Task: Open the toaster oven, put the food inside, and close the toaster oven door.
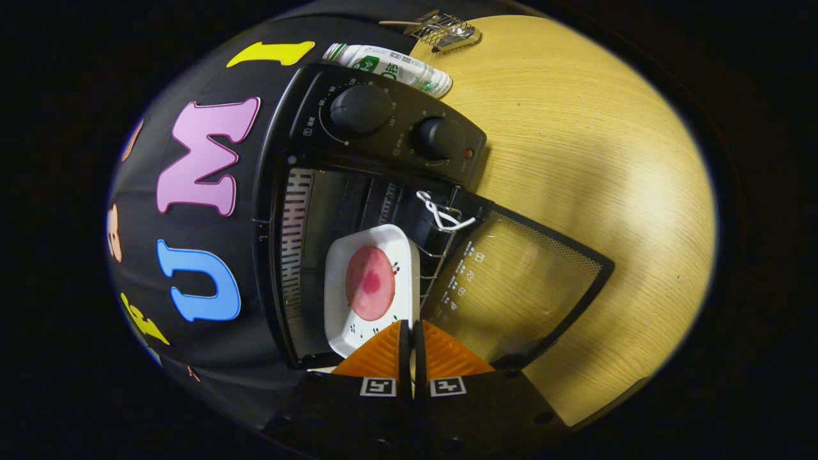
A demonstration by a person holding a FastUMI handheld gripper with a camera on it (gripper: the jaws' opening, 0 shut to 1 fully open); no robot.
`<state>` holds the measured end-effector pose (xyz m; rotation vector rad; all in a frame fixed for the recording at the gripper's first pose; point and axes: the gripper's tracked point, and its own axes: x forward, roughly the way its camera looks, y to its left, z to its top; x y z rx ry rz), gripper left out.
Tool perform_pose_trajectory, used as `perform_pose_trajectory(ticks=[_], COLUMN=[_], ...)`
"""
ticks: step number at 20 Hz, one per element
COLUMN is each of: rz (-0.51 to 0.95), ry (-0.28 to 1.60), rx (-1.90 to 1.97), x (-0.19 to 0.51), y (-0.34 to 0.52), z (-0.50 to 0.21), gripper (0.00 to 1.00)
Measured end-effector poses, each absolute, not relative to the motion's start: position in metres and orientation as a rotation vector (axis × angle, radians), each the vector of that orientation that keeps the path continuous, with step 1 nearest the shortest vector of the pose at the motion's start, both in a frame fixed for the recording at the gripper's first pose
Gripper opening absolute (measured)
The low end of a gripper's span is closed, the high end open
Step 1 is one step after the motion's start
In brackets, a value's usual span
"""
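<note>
Gripper view: fingers [409, 338] pinching plate [339, 300] rim.

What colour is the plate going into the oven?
White with small sprig prints, plate, clearest in the gripper view.

plate [370, 287] inside toaster oven [383, 147], door [524, 287] open

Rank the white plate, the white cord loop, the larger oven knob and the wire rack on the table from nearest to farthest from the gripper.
1. White plate, pinched at its rim by the gripper.
2. White cord loop, on the oven rack ahead.
3. Larger oven knob, on the control panel.
4. Wire rack, beyond the oven.
</note>
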<state>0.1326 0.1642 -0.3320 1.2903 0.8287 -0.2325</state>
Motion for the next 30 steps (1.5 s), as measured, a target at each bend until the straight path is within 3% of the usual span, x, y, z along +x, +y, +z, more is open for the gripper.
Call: perform_pose_trajectory(ticks=[6, 15, 18, 19, 24, 30], rz=[-0.336, -0.289, -0.245, -0.227, -0.153, -0.094], ry=[0.727, 0.637, 0.626, 0.627, 0.668, 0.689], rx=[1.240, 1.280, 1.309, 1.313, 1.293, 1.184], x=[0.165, 0.187, 0.187, 0.184, 0.154, 0.111], y=[0.151, 0.153, 0.157, 0.158, 0.173, 0.183], z=[-0.341, -0.332, -0.322, -0.318, -0.302, -0.276], gripper=[0.05, 0.10, 0.31, 0.31, 0.99, 0.99])
